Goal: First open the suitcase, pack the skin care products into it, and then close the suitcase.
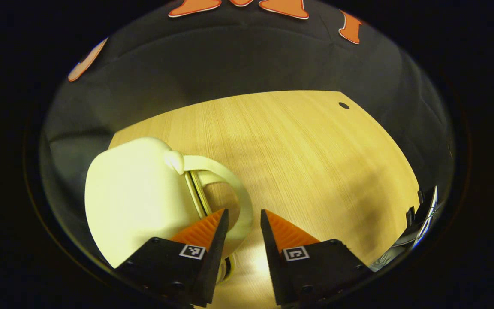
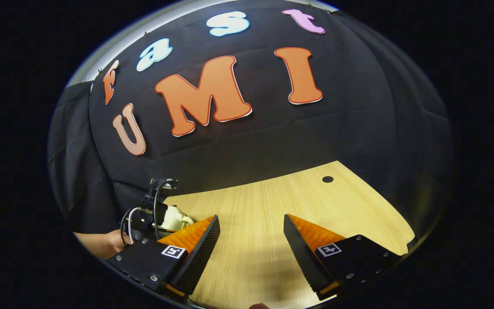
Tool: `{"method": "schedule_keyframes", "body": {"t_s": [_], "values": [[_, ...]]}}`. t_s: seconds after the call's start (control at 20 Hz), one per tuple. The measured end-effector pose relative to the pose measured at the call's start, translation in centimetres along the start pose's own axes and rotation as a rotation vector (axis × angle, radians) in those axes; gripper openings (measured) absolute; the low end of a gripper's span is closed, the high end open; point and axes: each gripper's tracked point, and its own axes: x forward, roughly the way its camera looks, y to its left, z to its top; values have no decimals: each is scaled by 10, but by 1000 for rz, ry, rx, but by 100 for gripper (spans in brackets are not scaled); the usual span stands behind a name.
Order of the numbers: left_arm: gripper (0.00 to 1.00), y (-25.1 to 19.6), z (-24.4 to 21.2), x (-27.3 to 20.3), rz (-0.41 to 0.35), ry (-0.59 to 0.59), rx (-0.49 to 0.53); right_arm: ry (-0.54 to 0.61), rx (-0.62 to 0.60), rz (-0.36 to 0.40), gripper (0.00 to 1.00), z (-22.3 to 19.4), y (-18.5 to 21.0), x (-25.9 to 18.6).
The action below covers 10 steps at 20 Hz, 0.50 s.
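Suitcase [image 1: 137, 193], small and cream-coloured, sat closed at the left end of the wooden table [image 1: 315, 171], its looped handle [image 1: 240, 201] toward the camera. No skin care products visible; opening, packing and closing all appeared left to do. Left gripper [image 1: 244, 221] hovered partly spread, the handle loop passing between its jaws; contact could not be judged. Right gripper [image 2: 251, 225] hung wide apart over bare tabletop, holding nothing, well apart from the suitcase.
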Motion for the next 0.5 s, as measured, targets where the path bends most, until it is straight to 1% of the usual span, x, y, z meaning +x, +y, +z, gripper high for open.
{"method": "schedule_keyframes", "body": {"t_s": [0.05, 0.1, 0.15, 0.2, 0.25, 0.3, 0.35, 0.5], "values": [[55, -5, 8, -9, 11, -34, 11, -4, -10, -5, 96, 1, -2, 1], [69, -11, 13, -15, 25, -73, 24, -8, -23, -3, 96, 1, -1, 1], [73, -14, 22, -27, 42, -112, 33, -11, -36, -3, 96, 2, -2, 2], [80, -21, 33, -40, 51, -155, 36, -17, -48, -1, 96, 5, -2, 2], [83, -31, 46, -54, 46, -205, 33, -29, -62, -4, 96, 7, -3, 3], [94, -37, 56, -70, 44, -259, 27, -42, -76, -6, 96, 10, -3, 4], [98, -48, 72, -86, 38, -314, 14, -56, -91, -9, 96, 14, -3, 6], [98, -76, 103, -132, 13, -445, -24, -103, -146, -16, 96, 28, -2, 9]]}}
